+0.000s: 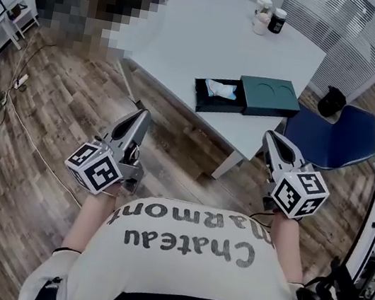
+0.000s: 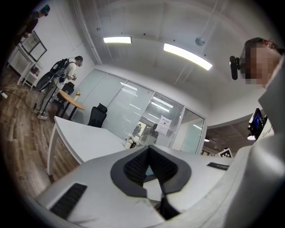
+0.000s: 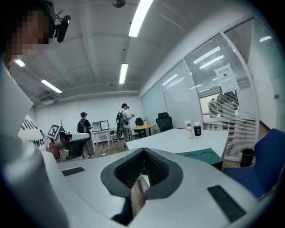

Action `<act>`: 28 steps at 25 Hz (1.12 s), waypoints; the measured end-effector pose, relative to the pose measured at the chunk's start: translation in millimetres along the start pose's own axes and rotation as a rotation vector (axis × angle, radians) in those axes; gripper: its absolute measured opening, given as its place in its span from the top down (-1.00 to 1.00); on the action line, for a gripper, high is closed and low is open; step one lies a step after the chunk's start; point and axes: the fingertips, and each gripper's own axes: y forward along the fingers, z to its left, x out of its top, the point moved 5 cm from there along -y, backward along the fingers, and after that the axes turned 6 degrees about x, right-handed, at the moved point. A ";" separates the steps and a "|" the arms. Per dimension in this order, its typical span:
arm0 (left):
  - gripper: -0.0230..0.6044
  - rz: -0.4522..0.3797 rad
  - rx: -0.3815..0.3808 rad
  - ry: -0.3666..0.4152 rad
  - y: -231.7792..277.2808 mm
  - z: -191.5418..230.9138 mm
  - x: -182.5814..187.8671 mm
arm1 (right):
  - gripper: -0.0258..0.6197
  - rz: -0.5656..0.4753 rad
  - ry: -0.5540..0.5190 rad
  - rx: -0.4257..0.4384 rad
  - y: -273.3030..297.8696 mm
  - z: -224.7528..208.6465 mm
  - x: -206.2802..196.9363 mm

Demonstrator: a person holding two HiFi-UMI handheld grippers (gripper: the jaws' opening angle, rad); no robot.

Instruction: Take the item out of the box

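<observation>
Wood-plank floor [image 1: 58, 108] runs under an angular, smooth white surface [image 1: 194, 32]. In the head view a flat dark green box [image 1: 269, 97] lies near the surface's near corner. Its black drawer [image 1: 203, 103] is slid out to the left, and the item [image 1: 221, 89], pale and crumpled-looking, lies inside. Small bottles [image 1: 268, 16] stand at the far edge, and a blue padded chair [image 1: 340, 140] stands at the right. The left tongs [image 1: 141, 114] and right tongs [image 1: 271, 137] are both held over the floor, well short of the box.

In the left gripper view, the ribbed black pads [image 2: 136, 167] of the left tongs meet at their tips, with nothing between them.

In the right gripper view, the right tongs' jaws are likewise closed and empty. Beyond them the box lid shows two round recesses.
</observation>
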 end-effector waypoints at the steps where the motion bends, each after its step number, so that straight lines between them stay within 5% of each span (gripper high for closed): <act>1: 0.93 0.008 -0.001 -0.011 -0.6 1.5 -2.8 | 0.92 0.010 0.002 -0.004 -0.6 -0.1 -2.0; 11: 0.93 0.066 0.011 -0.033 16.0 8.4 -16.2 | 0.92 0.043 0.039 -0.006 15.4 -15.3 -8.8; 28: 0.93 0.007 0.159 -0.022 87.3 25.6 -11.7 | 0.92 0.048 -0.014 0.125 94.7 -94.2 33.7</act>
